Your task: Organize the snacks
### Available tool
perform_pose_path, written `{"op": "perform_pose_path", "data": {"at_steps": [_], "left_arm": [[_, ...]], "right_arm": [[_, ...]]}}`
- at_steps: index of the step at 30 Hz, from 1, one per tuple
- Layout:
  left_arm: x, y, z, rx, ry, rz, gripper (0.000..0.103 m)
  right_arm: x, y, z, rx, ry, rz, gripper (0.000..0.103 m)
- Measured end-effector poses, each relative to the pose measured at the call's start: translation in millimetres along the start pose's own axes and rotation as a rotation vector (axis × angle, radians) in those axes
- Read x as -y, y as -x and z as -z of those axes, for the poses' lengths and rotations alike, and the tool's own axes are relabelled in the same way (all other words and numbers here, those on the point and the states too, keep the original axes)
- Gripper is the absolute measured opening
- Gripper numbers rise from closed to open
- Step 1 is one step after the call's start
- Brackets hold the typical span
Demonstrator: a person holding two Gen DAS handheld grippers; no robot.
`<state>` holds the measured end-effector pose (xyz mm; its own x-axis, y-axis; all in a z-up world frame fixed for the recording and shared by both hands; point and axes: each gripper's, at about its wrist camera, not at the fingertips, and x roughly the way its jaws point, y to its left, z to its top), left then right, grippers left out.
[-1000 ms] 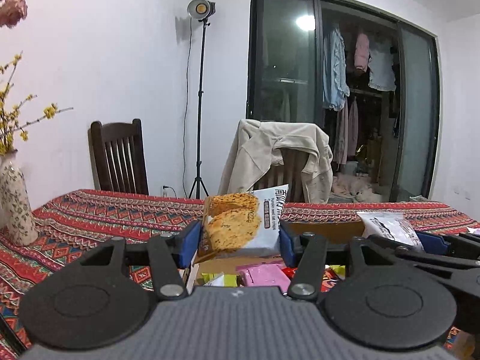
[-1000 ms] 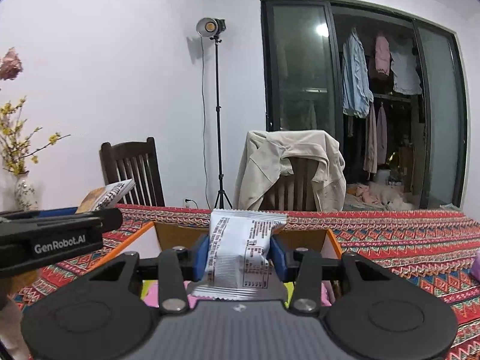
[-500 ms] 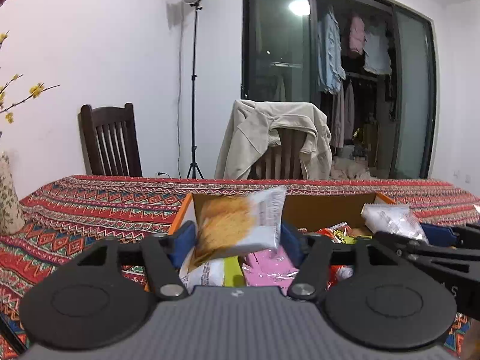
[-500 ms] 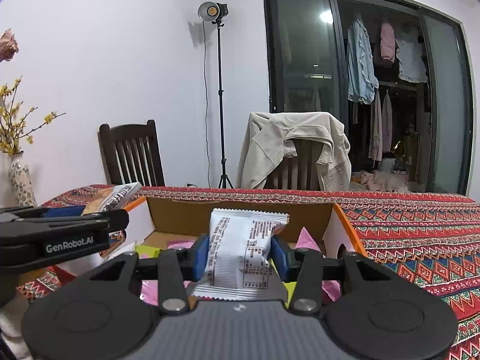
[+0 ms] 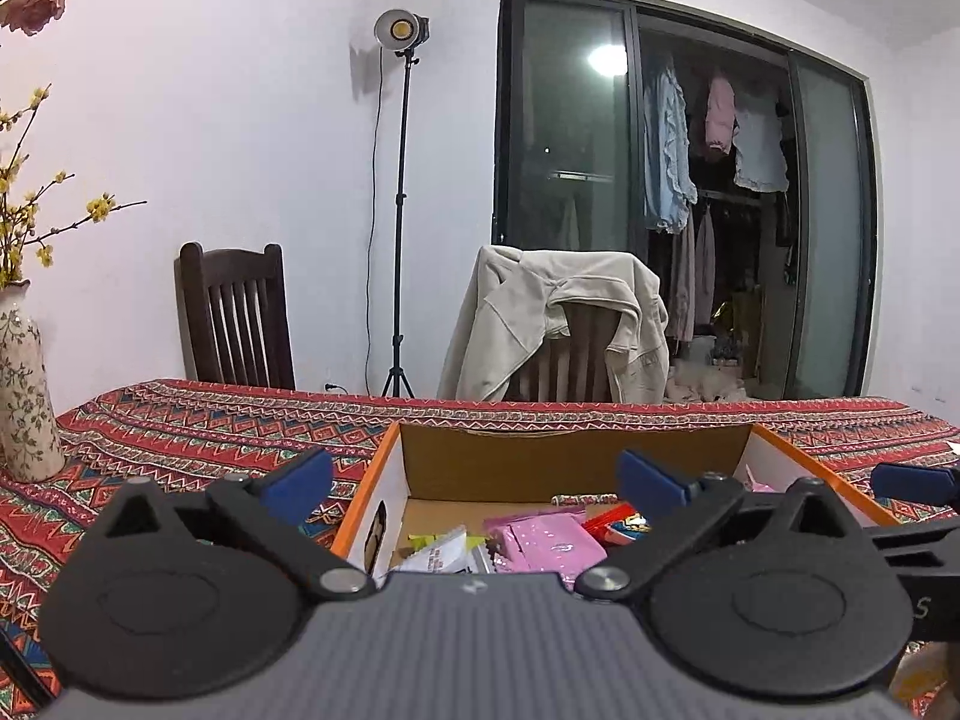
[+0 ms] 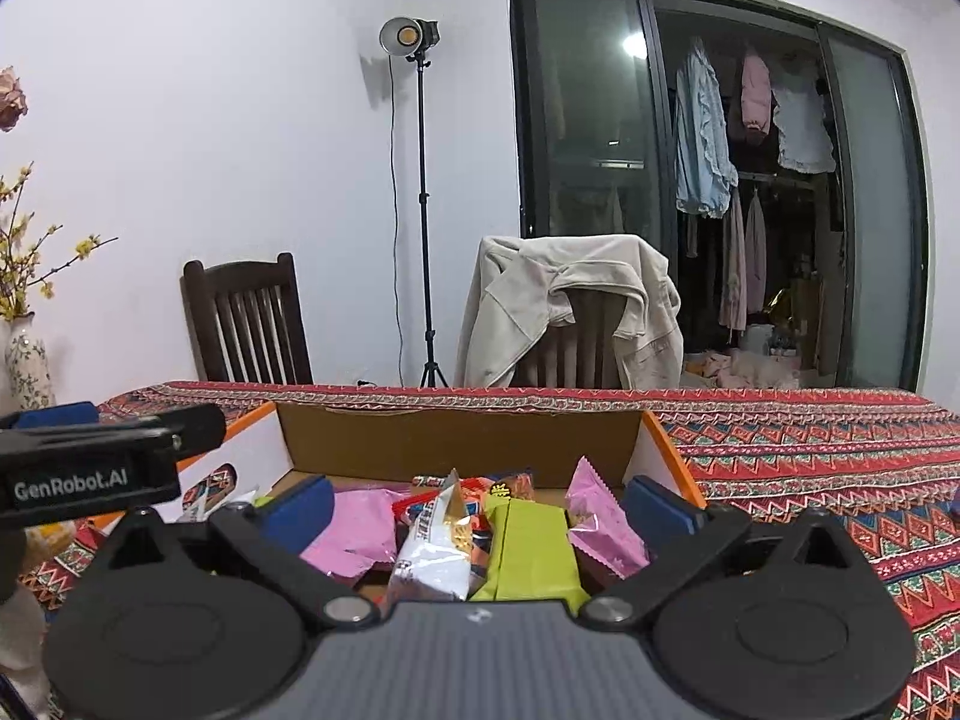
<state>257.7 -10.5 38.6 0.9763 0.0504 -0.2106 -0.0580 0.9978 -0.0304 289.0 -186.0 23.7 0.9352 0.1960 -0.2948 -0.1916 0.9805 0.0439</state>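
Both our claws, left gripper (image 5: pixel 474 480) and right gripper (image 6: pixel 477 507), just sprang wide, nothing between pads. Snack packets (image 6: pixel 528 546) lie loose in cardboard box (image 6: pixel 462 438) on table. We judge packets light, crinkly, slippery, probably crushable; pinch flat across middle.

home, dining or living room. bench (image 5: pixel 198 426) wore red patterned cloth; wooden chair (image 5: pixel 237 315) at white wall, jacket (image 5: pixel 558 324) slung over second chair. laundry (image 5: pixel 708 138) hung behind glass sliding doors (image 5: pixel 564 180). flowered vase (image 5: pixel 27 396), light stand (image 5: pixel 401 210).
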Motion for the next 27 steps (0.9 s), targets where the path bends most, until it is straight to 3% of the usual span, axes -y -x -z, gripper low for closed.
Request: {"op": "perform_pose_path", "data": {"at_steps": [14,27], "left_arm": [[-10,14,-21,-0.005,0.068,0.010,0.103],[-40,70,-23,-0.054,0.089,0.016,0.103]], "right_arm": [[0,20,-16,0.023,0.003,0.016,0.103],[-18,85,-9,-0.021,0.055,-0.050,0.103]]}}
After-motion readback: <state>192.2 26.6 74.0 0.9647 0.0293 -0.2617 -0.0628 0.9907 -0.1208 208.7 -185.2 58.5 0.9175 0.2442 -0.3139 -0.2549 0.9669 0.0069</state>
